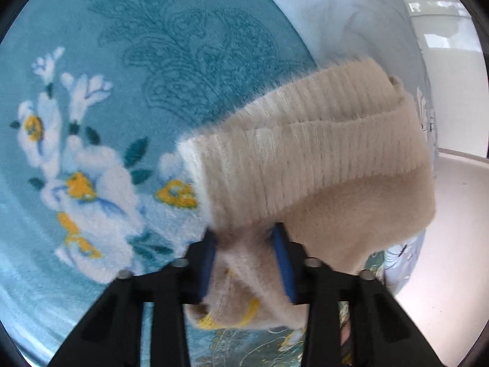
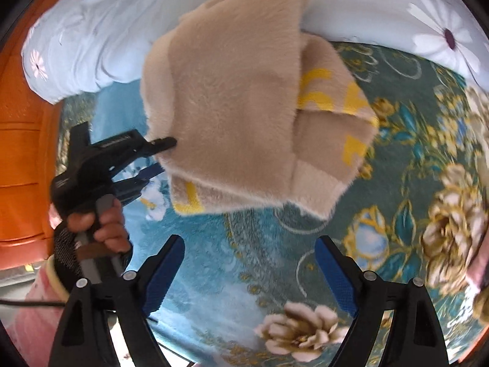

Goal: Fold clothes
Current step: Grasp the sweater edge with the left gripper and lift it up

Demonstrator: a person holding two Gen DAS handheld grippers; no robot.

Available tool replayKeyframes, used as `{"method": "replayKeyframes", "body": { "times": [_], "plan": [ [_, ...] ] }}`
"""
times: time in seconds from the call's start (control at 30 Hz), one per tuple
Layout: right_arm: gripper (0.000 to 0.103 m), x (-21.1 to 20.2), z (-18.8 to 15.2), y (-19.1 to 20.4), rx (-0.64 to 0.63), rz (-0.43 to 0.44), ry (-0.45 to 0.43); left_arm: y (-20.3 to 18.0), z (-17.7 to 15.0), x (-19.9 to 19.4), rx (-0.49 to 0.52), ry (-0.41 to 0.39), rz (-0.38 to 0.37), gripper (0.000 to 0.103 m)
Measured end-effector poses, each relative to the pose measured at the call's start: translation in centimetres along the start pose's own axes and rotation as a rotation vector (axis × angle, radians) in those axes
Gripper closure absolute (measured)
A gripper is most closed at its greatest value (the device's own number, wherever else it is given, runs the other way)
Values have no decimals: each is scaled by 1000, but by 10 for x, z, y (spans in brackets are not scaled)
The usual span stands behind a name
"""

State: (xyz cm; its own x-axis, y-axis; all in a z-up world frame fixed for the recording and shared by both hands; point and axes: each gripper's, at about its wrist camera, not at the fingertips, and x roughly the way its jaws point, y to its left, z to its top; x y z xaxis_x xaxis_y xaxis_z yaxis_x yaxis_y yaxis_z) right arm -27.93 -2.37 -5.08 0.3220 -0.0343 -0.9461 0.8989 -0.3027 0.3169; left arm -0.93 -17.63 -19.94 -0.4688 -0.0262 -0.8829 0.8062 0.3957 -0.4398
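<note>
A folded beige fleece garment (image 1: 321, 159) with a ribbed cuff and yellow print hangs in my left gripper (image 1: 246, 238), whose blue pads are shut on its fuzzy edge. In the right wrist view the same garment (image 2: 238, 107) is held up above the bed as a thick folded bundle. The left gripper (image 2: 159, 159) grips its lower left edge there, with a hand on its handle. My right gripper (image 2: 247, 257) is open and empty, below the garment and apart from it.
A teal blanket (image 1: 128, 61) with white and yellow flowers covers the bed; it also shows in the right wrist view (image 2: 406, 159). A pale blue duvet with daisies (image 2: 85, 39) lies at the back. An orange headboard (image 2: 21, 140) is at the left. Pale floor (image 1: 452, 229) lies right of the bed.
</note>
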Motion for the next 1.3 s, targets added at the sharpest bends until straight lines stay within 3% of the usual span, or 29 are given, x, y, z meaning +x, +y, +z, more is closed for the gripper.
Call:
{"method": "replayKeyframes", "body": {
  "times": [0.03, 0.1, 0.3, 0.5, 0.63, 0.77, 1.03, 1.13, 1.23, 1.3],
  "plan": [
    [8, -6, -5, -1, 9, 0, -8, -4, -3, -6, 14, -19, 6, 89],
    [0, -17, -18, -4, 32, 4, -28, -22, -10, -23, 80, -62, 7, 89],
    [0, -52, -54, -18, 136, 40, -98, -84, -35, -94, 302, -216, -57, 91],
    [0, -90, -91, -26, 196, 89, -183, -135, -52, -204, 586, -416, -134, 91],
    [0, -110, -121, -36, 252, 123, -239, -157, -82, -243, 750, -438, -185, 91],
    [0, -120, -146, -57, 294, 130, -260, -160, -137, -221, 857, -322, -153, 91],
    [0, -139, -196, -108, 382, 138, -295, -102, -262, -94, 939, 108, 93, 92],
    [0, -141, -213, -131, 418, 143, -294, -90, -293, -67, 928, 181, 172, 92],
    [0, -137, -224, -153, 444, 155, -287, -90, -291, -62, 884, 196, 221, 91],
    [0, -131, -226, -164, 464, 174, -282, -88, -282, -75, 820, 200, 203, 89]
  ]
}}
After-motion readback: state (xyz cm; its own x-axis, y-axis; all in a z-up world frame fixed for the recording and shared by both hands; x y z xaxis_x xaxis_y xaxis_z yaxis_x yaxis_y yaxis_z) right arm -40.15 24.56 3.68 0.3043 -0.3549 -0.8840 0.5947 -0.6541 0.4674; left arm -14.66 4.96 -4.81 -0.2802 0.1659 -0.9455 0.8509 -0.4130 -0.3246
